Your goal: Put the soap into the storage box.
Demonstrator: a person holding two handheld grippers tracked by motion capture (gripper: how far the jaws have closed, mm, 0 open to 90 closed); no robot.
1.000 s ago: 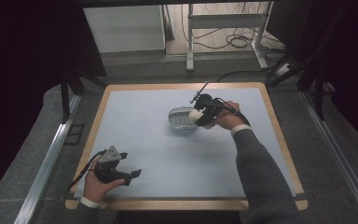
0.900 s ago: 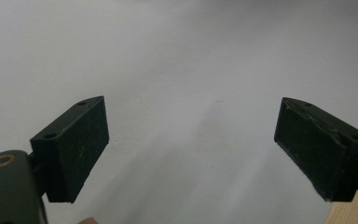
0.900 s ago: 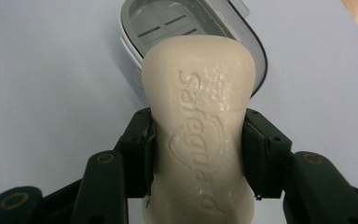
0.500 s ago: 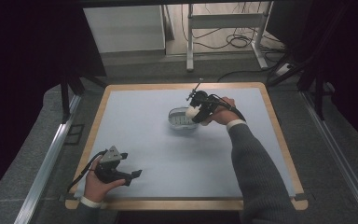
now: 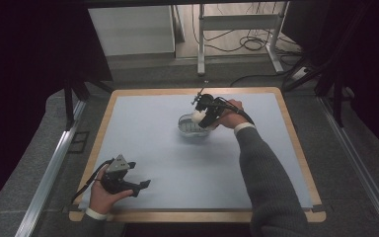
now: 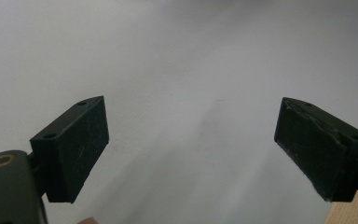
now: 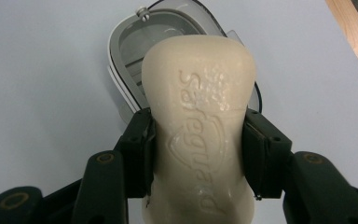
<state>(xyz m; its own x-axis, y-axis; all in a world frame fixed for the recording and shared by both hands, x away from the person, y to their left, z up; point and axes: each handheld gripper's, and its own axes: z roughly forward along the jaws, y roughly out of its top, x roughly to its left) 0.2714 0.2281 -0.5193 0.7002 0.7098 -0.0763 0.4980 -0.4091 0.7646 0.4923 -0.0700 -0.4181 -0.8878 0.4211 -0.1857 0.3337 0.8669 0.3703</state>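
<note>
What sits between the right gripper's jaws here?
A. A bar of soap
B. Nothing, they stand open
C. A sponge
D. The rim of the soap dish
A: in the right gripper view the right gripper has its jaws pressed on both sides of a cream bar of soap, held above the soap dish.
</note>
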